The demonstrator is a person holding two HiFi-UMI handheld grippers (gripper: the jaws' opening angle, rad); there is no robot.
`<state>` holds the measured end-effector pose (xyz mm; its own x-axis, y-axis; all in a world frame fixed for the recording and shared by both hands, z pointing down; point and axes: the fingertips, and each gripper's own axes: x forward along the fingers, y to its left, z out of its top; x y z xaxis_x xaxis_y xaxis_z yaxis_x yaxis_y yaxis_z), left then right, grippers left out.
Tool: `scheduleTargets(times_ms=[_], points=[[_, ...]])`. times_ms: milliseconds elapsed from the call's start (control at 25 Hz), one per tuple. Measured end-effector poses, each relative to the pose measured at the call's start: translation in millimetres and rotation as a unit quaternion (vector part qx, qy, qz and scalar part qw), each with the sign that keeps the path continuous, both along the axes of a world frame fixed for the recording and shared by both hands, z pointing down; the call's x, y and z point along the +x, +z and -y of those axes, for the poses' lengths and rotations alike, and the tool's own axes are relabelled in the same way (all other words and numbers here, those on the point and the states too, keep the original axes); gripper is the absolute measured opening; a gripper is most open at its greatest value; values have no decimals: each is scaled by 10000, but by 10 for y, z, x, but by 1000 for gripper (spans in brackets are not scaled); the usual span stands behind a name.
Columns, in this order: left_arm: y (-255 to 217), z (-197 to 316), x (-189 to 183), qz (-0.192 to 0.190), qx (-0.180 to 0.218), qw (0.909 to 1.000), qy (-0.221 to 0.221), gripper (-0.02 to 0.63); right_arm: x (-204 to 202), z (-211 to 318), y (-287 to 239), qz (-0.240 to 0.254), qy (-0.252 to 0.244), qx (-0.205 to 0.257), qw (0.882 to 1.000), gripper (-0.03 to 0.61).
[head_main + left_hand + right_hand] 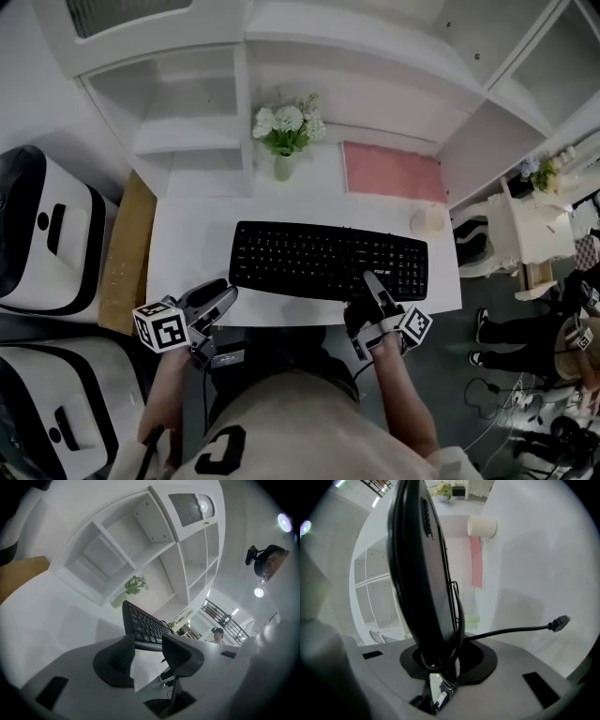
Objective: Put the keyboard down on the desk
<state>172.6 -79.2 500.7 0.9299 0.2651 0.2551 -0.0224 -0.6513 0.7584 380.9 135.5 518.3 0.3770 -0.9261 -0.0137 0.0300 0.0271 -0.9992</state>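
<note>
At the near edge of the white flat desk, right gripper is clamped on the front rim of the black rectangular plastic keyboard, thin black cable looped at its jaws; left gripper just off the left front corner, jaws apart, empty. Keyboard long axis left-right, on or just over desk, can't tell. Beyond: cream cup, pink mat, flower vase, white shelves
</note>
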Motion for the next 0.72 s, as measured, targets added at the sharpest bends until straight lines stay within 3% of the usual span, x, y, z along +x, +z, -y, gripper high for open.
scheduleTargets(times_ms=[160, 280, 720], points=[[-25, -11, 172, 43, 83, 9999, -97, 55, 142, 102, 69, 67, -187, 88, 9998, 98], [-17, -81, 293, 208, 139, 9996, -155, 30, 260, 157, 139, 143, -393, 85, 9991, 98], [39, -231, 558, 504, 152, 9979, -384, 29, 640, 465, 477, 440, -826, -97, 9956, 100]])
